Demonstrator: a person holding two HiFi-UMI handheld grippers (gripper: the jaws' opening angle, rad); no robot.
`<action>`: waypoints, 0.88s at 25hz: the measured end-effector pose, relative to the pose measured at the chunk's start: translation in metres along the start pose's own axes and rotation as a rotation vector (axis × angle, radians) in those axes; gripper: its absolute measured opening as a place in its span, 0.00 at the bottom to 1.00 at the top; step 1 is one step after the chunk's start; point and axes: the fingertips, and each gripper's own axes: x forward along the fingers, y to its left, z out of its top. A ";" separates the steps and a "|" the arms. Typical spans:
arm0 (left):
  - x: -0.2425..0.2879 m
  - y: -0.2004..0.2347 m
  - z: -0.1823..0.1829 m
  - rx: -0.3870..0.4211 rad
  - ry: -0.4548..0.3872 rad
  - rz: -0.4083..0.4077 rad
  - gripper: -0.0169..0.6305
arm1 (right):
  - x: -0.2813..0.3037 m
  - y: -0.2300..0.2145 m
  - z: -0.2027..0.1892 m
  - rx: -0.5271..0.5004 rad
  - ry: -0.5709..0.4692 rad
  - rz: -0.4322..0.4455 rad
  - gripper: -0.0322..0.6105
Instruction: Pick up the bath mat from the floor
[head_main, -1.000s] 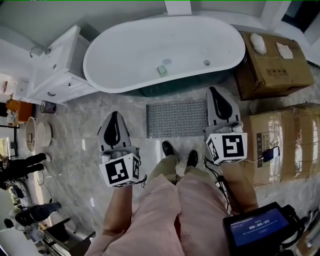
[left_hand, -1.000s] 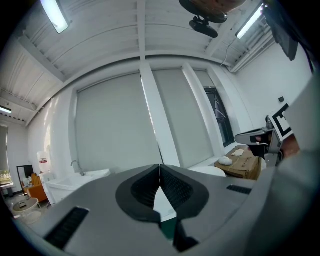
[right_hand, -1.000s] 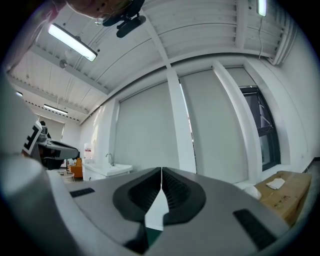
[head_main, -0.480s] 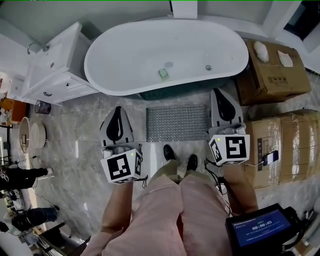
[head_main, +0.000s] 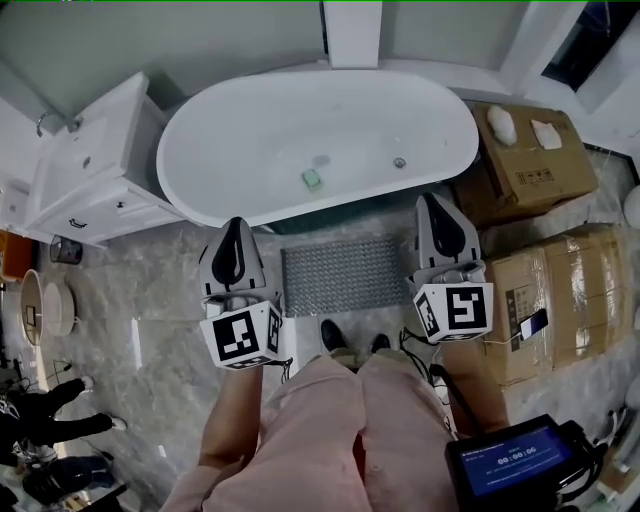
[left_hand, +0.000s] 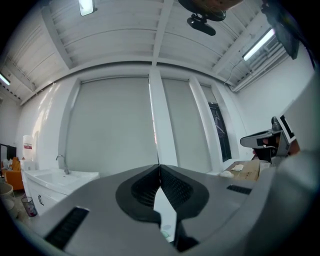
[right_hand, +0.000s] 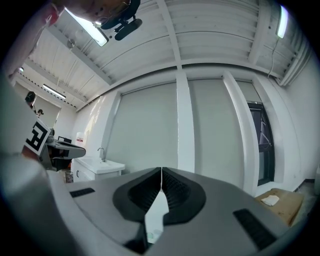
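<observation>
While the left gripper (head_main: 233, 232) and right gripper (head_main: 433, 205) are each pinched fully closed on nothing, their own views showing ribbed pads met tip to tip against a bare white wall, a person stands at lower centre of the head view. Both tools are held level, well above the floor. Just past the person's shoes (head_main: 335, 335), the bath mat (head_main: 345, 275) lies flat on the marble floor (head_main: 150, 300) at mid-frame. It is a grey ribbed rectangle whose long axis runs left to right, parallel to the side of the white bathtub (head_main: 320, 140) beyond it. Seen from above, the mat sits between the two claws, its left short edge beside the left one and its right short edge beside the right, so neither hand looks clearly nearer. It lies below and slightly inward of both. Reaching it would likely mean tipping the tools downward, opening them and lowering toward an edge. Neither gripper view takes in the mat.
</observation>
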 end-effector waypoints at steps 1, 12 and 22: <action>0.003 0.004 -0.002 -0.006 -0.002 -0.008 0.06 | 0.002 0.003 0.000 -0.007 0.002 -0.003 0.08; 0.022 0.005 -0.025 -0.027 0.030 -0.047 0.06 | 0.016 0.009 -0.022 -0.015 0.046 0.023 0.08; 0.032 -0.011 -0.040 -0.023 0.075 -0.060 0.06 | 0.024 -0.005 -0.047 0.001 0.102 0.064 0.08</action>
